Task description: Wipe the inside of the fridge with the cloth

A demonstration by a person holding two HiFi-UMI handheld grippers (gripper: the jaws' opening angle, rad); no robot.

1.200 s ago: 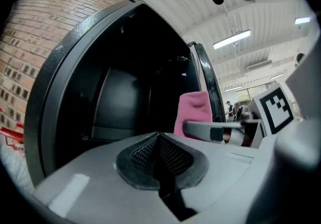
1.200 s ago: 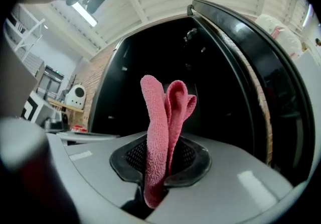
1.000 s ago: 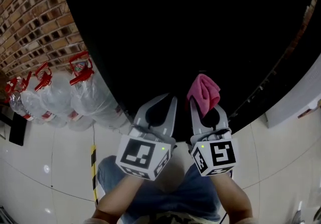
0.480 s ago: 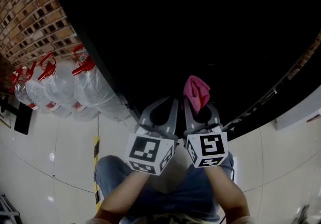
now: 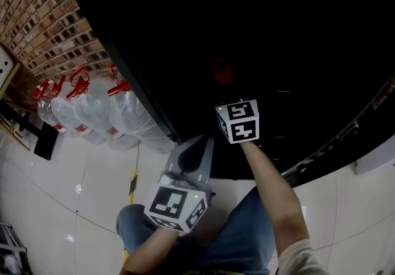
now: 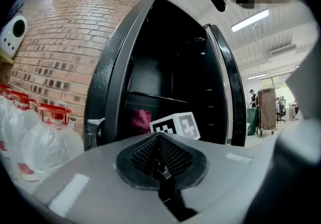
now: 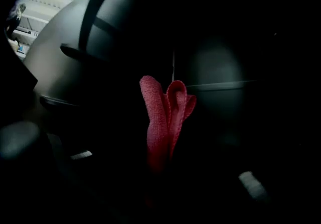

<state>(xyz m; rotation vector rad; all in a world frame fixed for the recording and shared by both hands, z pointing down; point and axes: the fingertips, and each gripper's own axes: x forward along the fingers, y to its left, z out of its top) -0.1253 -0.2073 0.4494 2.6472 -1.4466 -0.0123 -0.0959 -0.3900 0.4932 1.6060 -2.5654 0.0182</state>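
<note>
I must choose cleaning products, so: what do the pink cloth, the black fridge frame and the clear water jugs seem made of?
The pink cloth looks like soft woven textile, perhaps microfibre: a fine weave shows and it folds loosely. The black fridge frame looks like glossy painted metal or plastic; it reflects light. The clear water jugs look like thin transparent plastic, with red caps.

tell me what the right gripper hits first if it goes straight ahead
Probably the fridge's dark back wall, near a pale shelf edge. The cloth clamped in the right gripper sticks out ahead, so it would touch first. Depth is unclear in the dark.
</note>
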